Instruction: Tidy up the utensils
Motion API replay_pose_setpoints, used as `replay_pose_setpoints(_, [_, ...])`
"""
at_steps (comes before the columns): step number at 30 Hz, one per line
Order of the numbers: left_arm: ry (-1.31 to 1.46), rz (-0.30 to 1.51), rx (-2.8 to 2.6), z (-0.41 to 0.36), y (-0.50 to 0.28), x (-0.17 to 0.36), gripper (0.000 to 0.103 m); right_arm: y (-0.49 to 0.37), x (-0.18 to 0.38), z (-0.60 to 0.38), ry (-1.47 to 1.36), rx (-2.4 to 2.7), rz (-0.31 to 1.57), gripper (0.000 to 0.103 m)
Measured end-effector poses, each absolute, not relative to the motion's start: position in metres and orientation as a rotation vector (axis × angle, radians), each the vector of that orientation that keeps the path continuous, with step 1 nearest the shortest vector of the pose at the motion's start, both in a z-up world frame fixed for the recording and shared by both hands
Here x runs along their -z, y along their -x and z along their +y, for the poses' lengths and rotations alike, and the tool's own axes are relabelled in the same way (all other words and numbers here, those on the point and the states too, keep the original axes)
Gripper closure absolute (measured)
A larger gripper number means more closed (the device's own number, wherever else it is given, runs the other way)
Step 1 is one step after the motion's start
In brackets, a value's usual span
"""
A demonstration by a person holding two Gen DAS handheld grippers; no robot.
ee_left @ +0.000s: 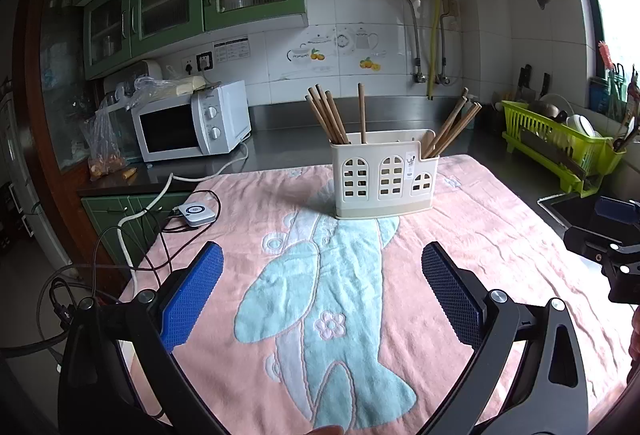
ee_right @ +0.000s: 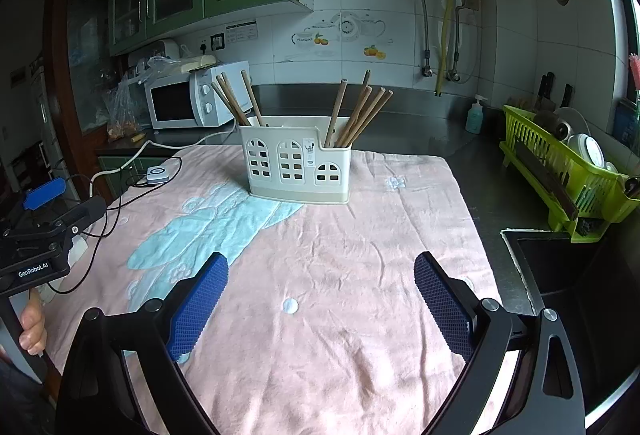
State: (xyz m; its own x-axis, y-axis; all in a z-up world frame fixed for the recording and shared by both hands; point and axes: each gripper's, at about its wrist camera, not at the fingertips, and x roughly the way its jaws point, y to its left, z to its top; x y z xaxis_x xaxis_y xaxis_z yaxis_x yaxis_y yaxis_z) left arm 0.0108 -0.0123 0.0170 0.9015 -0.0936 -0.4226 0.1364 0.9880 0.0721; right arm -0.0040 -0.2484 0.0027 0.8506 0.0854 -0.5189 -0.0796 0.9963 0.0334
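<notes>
A pink towel (ee_right: 360, 255) covers the counter, bare cloth all around the cream holder (ee_right: 298, 165) (arched cut-outs in front) standing at its far edge. Wooden chopsticks (ee_right: 356, 113) stand handle-up in it, fanning left and right. Left gripper (ee_left: 320, 275) and right gripper (ee_right: 320, 275) hover spread wide, empty.

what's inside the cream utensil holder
Wooden chopsticks stand in the holder: a bunch at its left end, another in the right compartment. Its walls hide their lower ends.
</notes>
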Motion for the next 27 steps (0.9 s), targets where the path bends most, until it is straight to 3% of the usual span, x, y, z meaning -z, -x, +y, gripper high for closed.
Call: replay_pose_setpoints(27, [-0.109, 0.444, 0.122, -0.0134, -0.0117, -0.0131, 0.005, 0.0049, -0.0037, -0.2434, -0.009, -0.102, 0.548, 0.012])
